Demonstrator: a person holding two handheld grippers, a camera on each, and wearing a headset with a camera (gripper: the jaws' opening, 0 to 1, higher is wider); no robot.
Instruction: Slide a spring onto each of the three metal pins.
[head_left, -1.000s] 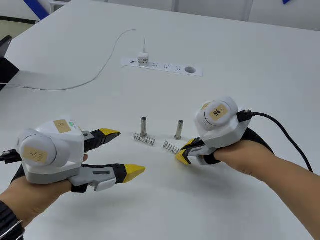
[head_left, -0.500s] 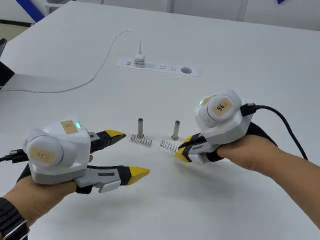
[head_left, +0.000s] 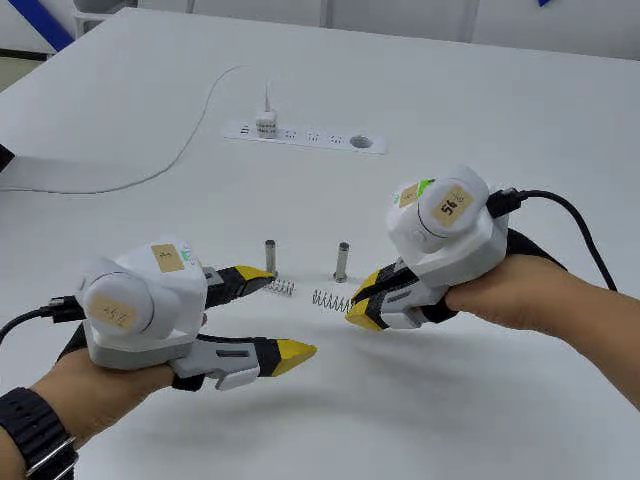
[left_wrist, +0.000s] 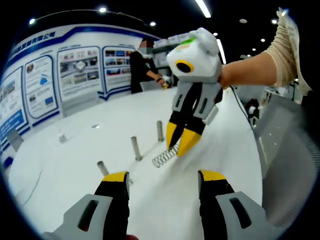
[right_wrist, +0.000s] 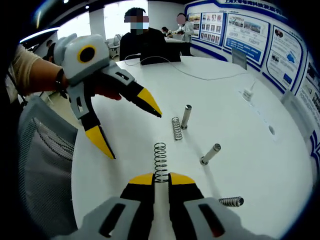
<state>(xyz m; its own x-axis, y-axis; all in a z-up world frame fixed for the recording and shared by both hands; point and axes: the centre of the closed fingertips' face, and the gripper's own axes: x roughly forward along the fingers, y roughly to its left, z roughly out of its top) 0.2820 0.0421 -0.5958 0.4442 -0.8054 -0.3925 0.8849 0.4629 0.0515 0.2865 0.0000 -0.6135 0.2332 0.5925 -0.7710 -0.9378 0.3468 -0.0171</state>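
My right gripper has its jaws pressed together on one end of a spring. The rest of the coil sticks straight out past the tips, low over the white table; I cannot tell whether its free end touches the surface. My left gripper faces it with jaws spread wide and nothing between them. In the left gripper view, three metal pins stand upright in a row, just beside the held spring. A second spring lies flat at the foot of one pin, close to a left jaw tip. A third spring lies apart on the table. Farther back is a power strip.
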